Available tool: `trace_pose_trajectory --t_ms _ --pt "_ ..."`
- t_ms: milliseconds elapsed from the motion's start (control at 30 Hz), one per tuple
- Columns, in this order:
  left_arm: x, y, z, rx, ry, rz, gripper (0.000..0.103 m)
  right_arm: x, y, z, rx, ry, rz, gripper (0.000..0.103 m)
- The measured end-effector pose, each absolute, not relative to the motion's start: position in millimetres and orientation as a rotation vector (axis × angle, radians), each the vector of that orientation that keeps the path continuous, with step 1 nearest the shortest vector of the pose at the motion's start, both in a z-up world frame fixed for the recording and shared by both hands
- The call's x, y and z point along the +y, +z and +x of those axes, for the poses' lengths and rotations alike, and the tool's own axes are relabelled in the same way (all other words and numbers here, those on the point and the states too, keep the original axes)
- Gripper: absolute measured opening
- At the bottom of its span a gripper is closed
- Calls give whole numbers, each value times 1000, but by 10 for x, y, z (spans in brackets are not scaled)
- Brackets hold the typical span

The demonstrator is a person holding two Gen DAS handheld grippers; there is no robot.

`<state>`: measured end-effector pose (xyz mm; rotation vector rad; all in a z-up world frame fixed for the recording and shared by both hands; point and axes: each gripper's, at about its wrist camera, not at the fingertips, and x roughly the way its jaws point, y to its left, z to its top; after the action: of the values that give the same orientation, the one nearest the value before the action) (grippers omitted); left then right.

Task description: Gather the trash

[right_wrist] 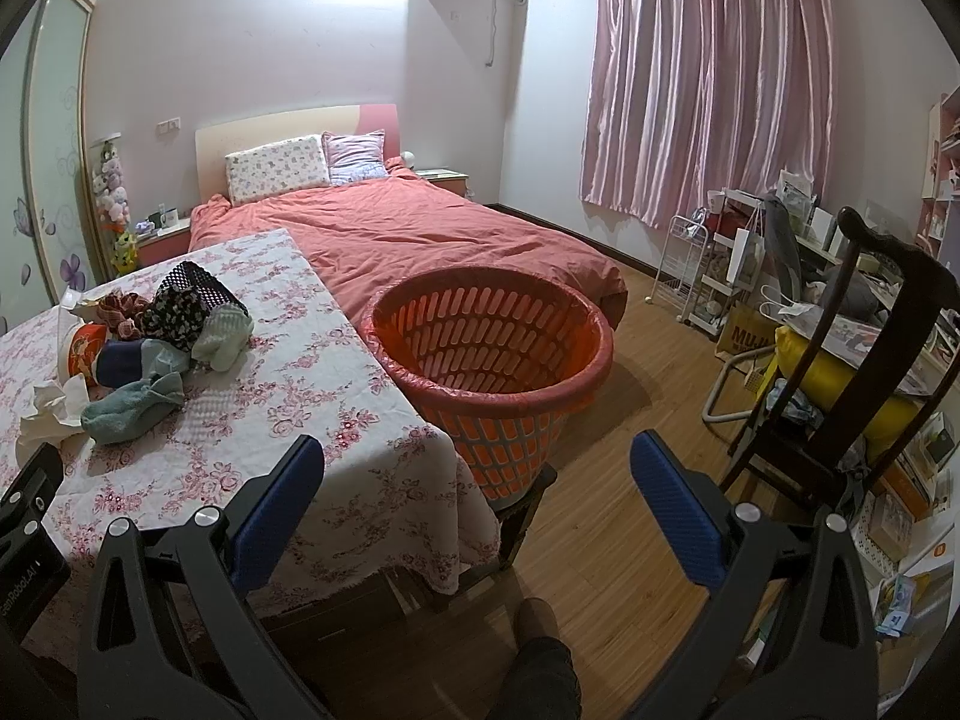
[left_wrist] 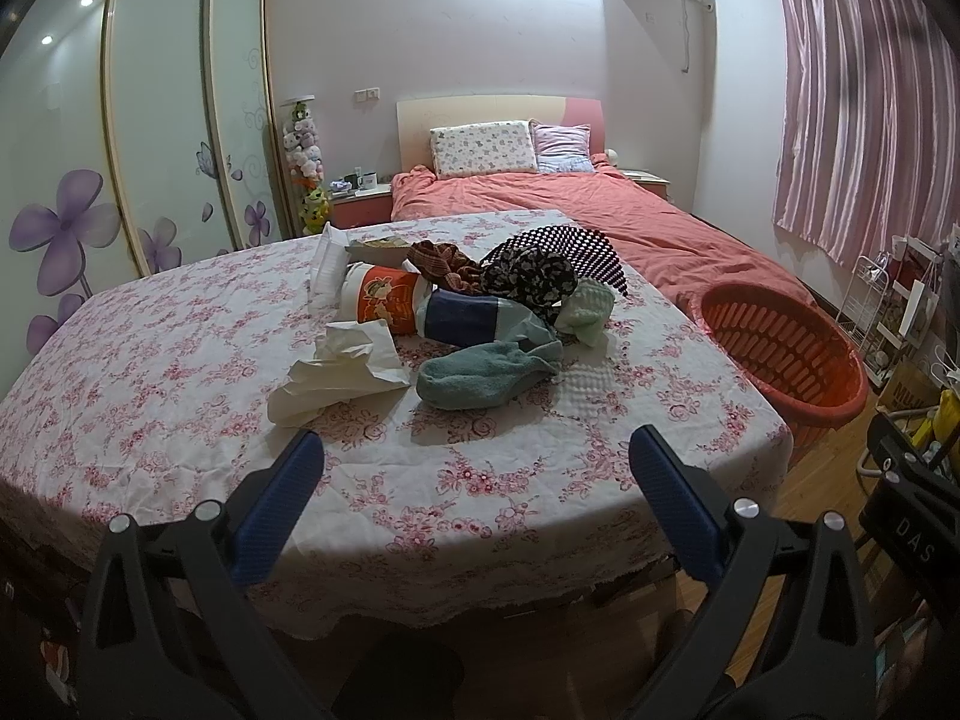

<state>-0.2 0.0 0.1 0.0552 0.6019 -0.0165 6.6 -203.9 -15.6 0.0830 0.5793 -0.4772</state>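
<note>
We hold both tongs wide open, and they grip nothing. The left gripper (left_wrist: 474, 468) hangs over the near edge of the table (left_wrist: 150, 360). The trash sits in a pile past it, at about twelve o'clock. The crumpled white paper (left_wrist: 342, 369) is closest, at eleven o'clock. Behind it lies a red and white cup (left_wrist: 384, 300). Socks and cloths, like the green sock (left_wrist: 486, 375), are mixed in, so we should pick only the trash. We think the paper is soft tissue, but the view is not sharp. We should go low, pinch its middle, and lift slowly. The right gripper (right_wrist: 477, 468) points at the orange basket (right_wrist: 420, 384), just beside the table at three o'clock.
</note>
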Motion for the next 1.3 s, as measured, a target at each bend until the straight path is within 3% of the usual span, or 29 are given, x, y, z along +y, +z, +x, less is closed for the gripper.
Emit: trace_pose_trajectory --t_ms 1300 --pt "167 -39 163 619 13 28 99 -1980 -178 176 592 -448 63 101"
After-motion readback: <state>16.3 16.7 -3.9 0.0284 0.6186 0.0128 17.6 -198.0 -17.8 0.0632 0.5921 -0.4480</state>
